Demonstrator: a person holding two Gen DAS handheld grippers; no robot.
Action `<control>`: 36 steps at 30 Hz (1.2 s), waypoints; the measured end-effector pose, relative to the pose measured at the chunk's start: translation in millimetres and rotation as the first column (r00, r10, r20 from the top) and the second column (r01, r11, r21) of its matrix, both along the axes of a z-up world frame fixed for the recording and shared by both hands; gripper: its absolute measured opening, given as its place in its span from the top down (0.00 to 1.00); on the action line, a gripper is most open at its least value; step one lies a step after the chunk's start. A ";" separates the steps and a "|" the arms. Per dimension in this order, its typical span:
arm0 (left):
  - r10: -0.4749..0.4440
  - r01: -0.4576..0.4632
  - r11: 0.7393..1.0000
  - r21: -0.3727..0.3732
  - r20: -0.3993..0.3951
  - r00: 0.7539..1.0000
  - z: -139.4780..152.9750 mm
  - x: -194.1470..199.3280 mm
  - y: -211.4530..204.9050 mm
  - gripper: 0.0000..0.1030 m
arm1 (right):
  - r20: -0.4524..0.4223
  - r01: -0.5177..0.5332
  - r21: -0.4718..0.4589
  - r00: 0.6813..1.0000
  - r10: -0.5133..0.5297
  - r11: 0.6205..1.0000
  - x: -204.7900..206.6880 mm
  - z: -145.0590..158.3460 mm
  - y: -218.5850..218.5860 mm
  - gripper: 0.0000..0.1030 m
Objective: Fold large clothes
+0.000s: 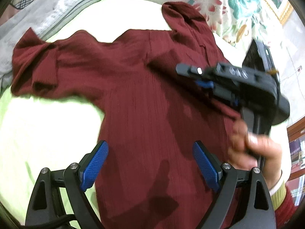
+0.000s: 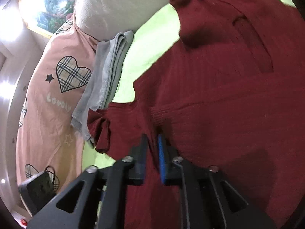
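The dark red garment [image 1: 144, 99] lies spread on the green sheet [image 1: 38, 129] beneath both grippers; left gripper [image 1: 150, 164] gapes wide and empty above it, right gripper [image 2: 152, 152] narrowly parted, a fabric ridge between its 2 pads

The dark maroon garment of ribbed, crinkled fabric [image 1: 144, 99] lies spread out, mostly flat, on a pale lime-green bed sheet, its body running down the middle of the left wrist view and out at the bottom edge. One short sleeve [image 1: 34, 66] stretches sideways toward the folded grey cloth at the sheet's edge, its cuff bunched and creased. At the far end another part of the garment [image 1: 183, 19] lies rumpled and partly folded over, with soft wrinkles across the chest.
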State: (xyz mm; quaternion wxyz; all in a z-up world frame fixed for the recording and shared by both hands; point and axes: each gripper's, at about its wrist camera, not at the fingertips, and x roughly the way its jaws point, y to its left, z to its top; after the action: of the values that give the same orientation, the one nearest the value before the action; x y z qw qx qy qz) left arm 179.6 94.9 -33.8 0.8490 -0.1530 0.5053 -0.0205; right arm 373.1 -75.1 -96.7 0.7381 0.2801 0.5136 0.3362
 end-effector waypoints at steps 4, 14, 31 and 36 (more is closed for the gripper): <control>-0.024 0.025 0.999 -0.044 0.023 0.999 -0.6 33.7 4.1 0.12 | 0.054 0.073 0.005 0.996 -0.073 0.997 -17.0 18.3 -38.7 0.64; -0.095 0.096 0.995 -0.035 0.029 0.995 -24.0 126.1 -15.0 0.62 | 0.138 0.406 -0.093 0.909 -0.392 0.909 -83.5 60.3 -180.5 0.63; -0.029 0.029 1.000 0.005 0.121 0.992 -12.9 101.9 10.9 0.92 | 0.092 0.502 -0.369 0.857 -0.507 0.782 -14.9 38.9 -283.4 0.47; -0.024 0.023 1.000 0.010 0.107 0.994 -15.1 102.8 13.7 0.92 | 0.077 0.402 -0.472 0.906 -0.417 0.785 7.4 19.5 -272.8 0.91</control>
State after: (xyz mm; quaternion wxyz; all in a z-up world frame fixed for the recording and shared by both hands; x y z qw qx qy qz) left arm 282.5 108.6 -48.9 0.8752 -0.1423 0.4609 -0.0364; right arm 380.5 -347.9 -77.1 0.8310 0.1995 0.5187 0.0269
